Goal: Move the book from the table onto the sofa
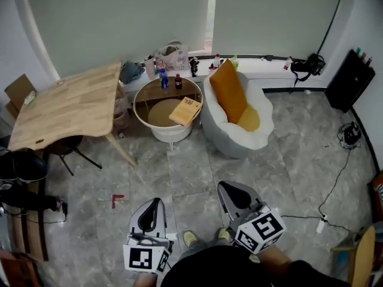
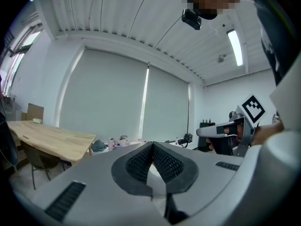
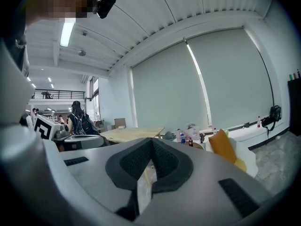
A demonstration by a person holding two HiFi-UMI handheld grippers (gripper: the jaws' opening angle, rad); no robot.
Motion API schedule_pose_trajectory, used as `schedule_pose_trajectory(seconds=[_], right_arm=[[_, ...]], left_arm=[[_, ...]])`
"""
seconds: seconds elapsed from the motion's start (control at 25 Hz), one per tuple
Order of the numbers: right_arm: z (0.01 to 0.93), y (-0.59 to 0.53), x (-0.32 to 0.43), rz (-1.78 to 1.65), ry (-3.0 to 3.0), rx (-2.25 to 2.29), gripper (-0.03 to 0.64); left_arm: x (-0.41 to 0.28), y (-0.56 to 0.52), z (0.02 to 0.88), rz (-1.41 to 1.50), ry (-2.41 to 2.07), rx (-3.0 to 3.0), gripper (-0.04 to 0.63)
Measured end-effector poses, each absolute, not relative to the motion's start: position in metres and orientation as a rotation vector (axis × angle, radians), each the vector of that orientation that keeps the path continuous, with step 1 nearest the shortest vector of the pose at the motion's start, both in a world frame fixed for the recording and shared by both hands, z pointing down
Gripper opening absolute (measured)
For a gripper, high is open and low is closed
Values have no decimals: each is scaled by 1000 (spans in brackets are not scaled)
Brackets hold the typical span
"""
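**Approach phase: book not yet reached**

Thin tan-yellow book [image 1: 185, 111] lies flat on the round white glass-topped desk [image 1: 145, 97], near the rim facing the white rounded sofa [image 1: 239, 142]. Left hand-held gripper [image 1: 151, 211] and right hand-held gripper [image 1: 230, 191] are both closed and empty, well apart from the desk. Suggest: close in, open one gripper before reaching, then pinch the book's near edge (flat cover, likely slippery).

Book [image 1: 185, 111] lies on round table [image 1: 151, 96], sofa [image 1: 239, 137] just right
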State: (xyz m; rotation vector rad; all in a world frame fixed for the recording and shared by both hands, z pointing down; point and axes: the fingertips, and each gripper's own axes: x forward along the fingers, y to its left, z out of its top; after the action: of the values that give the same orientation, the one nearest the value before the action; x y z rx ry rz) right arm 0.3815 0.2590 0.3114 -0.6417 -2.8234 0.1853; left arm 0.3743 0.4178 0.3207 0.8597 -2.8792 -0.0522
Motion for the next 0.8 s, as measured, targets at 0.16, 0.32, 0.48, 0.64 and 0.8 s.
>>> schedule_pose_trajectory(seconds=[0.16, 0.32, 0.48, 0.64, 0.8], right_arm=[[306, 268, 385, 182, -2843, -615, 5], [298, 270, 388, 175, -2867, -592, 5], [295, 279, 385, 164, -2871, -579, 5], [296, 288, 385, 142, -2864, -572, 5], [294, 292, 379, 117, -2860, -569, 5]], left_arm=[[372, 420, 322, -50, -2871, 898, 11], [373, 423, 318, -73, -2869, 931, 12], [372, 436, 312, -29, -2888, 930, 12], [368, 447, 313, -31, -2888, 920, 12], [358, 454, 311, -49, -2906, 914, 11]])
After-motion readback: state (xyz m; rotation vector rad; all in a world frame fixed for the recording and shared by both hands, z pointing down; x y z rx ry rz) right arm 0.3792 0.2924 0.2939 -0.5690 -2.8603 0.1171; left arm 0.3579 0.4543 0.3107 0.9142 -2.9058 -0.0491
